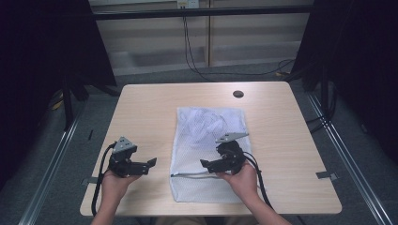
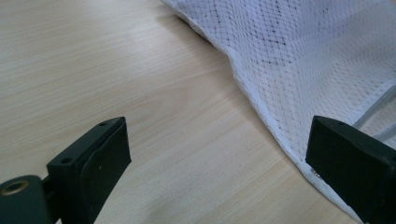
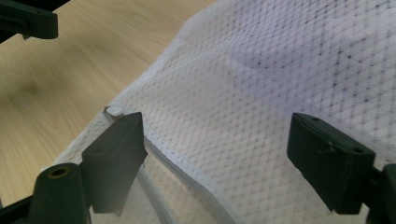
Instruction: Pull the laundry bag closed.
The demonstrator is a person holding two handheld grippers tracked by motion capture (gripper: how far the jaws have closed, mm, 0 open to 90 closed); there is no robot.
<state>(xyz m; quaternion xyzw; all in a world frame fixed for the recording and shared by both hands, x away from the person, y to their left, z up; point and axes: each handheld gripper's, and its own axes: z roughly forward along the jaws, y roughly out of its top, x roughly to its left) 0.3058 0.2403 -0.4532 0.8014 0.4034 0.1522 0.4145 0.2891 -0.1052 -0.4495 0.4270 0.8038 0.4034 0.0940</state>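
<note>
Wooden table (image 1: 141,108) under me; my right claw (image 1: 210,164), open above the mesh bag's (image 1: 206,126) zipper (image 3: 154,154), should pinch squarely there.

One wooden counter (image 1: 141,108) carries one white mesh laundry bag (image 1: 206,126), which has one zipper line (image 1: 192,176) running across it near the person's edge, and one small dark round disc (image 1: 238,93) sits in the counter top near the far edge. Two hand-held grippers are counted, a left gripper (image 1: 151,162) and a right gripper (image 1: 204,164), each with two black fingers (image 2: 105,158) and each held by one hand, two hands in all.
</note>
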